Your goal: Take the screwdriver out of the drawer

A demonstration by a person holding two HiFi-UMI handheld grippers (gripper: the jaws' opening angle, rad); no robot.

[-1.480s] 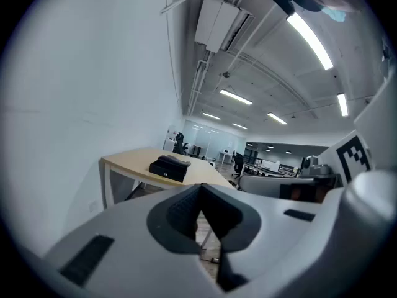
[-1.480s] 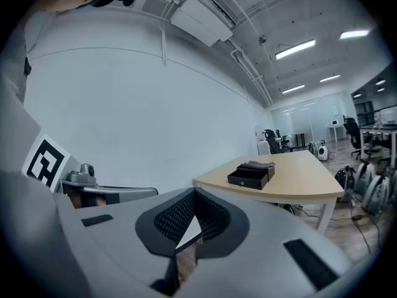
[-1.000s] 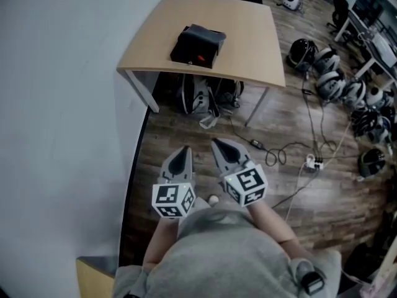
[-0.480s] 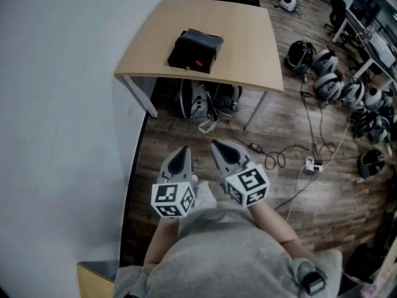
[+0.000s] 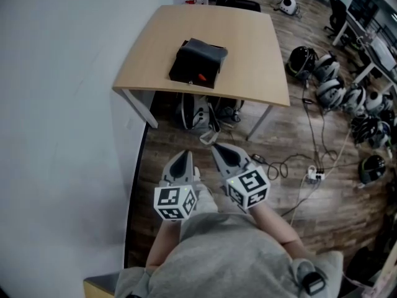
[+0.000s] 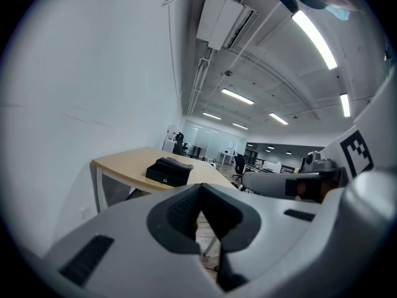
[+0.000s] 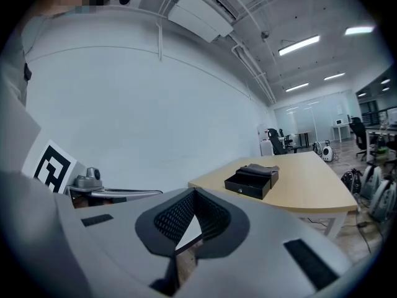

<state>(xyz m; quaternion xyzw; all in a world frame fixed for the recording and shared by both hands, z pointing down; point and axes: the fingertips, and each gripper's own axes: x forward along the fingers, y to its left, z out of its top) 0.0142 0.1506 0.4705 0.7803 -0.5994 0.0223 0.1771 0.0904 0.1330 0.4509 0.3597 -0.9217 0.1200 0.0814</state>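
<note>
We hold both tools close to our body, side by side, near the bottom of the head view. The left gripper (image 5: 184, 156) points away from us toward the table. Its jaws are pressed together at the tips and nothing is between them. The right gripper (image 5: 216, 148) is just beside it, on the right. Its jaws are pressed together too, with nothing in them. Each tool has a cube with black and white squares at its near end.

Far from us stands a light wood table (image 5: 248, 36) against the white wall (image 5: 62, 104) on the left. On the table sits a small black drawer box (image 5: 197, 63), closer to the table's left side. The drawer is at the box's near side, and a little round knob shows on its front in the gripper views. A small red thing (image 5: 200, 77) shows at the near edge of the box. We cannot tell for sure if it is the screwdriver. Both grippers are well apart from the box.

Under the table lie some dark bags (image 5: 201, 107). On the wood floor to the right there are black cables (image 5: 310, 129), a white power strip (image 5: 315, 177) and a row of helmets (image 5: 329, 79).
</note>
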